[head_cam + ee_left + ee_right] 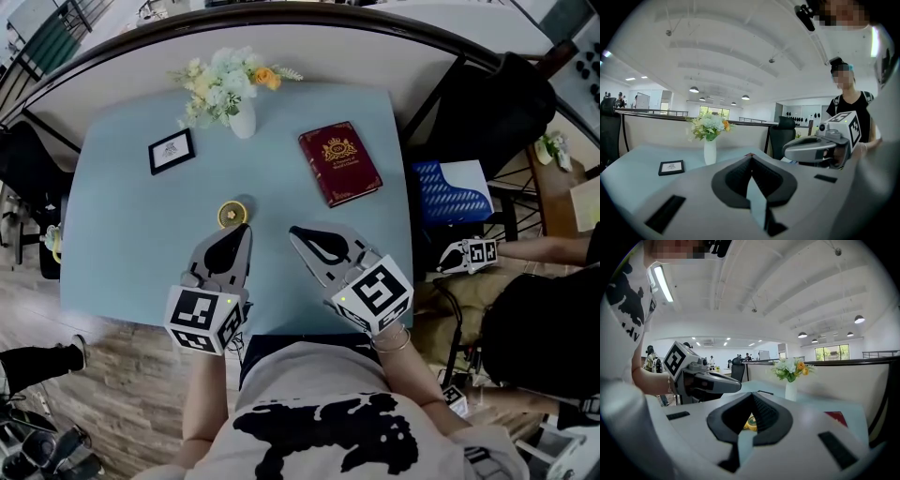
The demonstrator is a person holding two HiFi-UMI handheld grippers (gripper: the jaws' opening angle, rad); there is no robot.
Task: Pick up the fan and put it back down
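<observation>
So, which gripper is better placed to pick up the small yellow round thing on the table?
Left. The left gripper sits just before the yellow round thing; the right gripper ends farther to its side. Both have their jaws shut, so opening comes first.

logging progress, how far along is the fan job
Done: nothing shows; the fan lies on the table. In hand: nothing, left tool and right tool are shut and empty, short of it. Left: apparently the whole lift and set-down.
</observation>
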